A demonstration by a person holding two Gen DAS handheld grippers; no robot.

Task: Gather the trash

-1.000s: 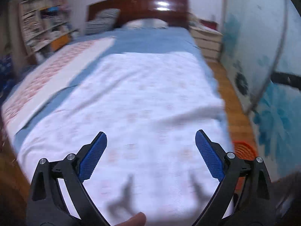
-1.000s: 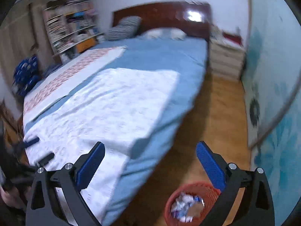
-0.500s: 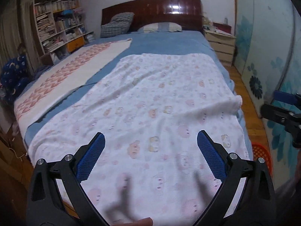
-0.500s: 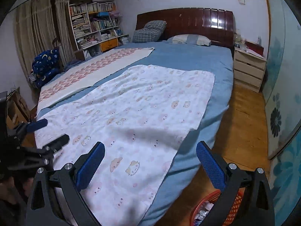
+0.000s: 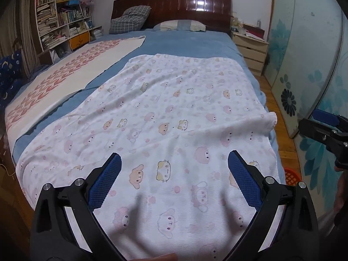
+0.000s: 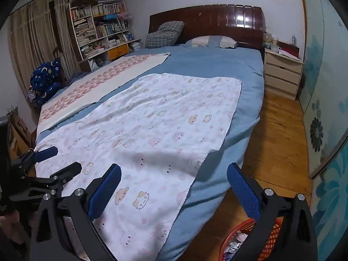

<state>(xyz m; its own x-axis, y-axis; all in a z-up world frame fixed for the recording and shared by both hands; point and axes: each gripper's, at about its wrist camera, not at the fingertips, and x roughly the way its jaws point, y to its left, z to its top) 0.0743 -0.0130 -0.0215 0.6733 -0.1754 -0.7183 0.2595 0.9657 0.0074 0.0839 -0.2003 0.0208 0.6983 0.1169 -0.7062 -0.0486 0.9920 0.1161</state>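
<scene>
We hold our left gripper (image 5: pixel 174 174) level and pointing forward, its two blue-padded fingers (image 5: pixel 104 182) spread wide with nothing between them. Our right gripper (image 6: pixel 174 184) sits in the same attitude, jaws fully apart and empty, its fingers (image 6: pixel 244 190) reaching ahead. The two tools ride side by side, well apart: each shows at the edge of the other's wrist view (the right one at the far right of the left view, the left one low at the left of the right view). A fingertip (image 5: pixel 161 257) of ours peeks in at the bottom of the left view.
</scene>
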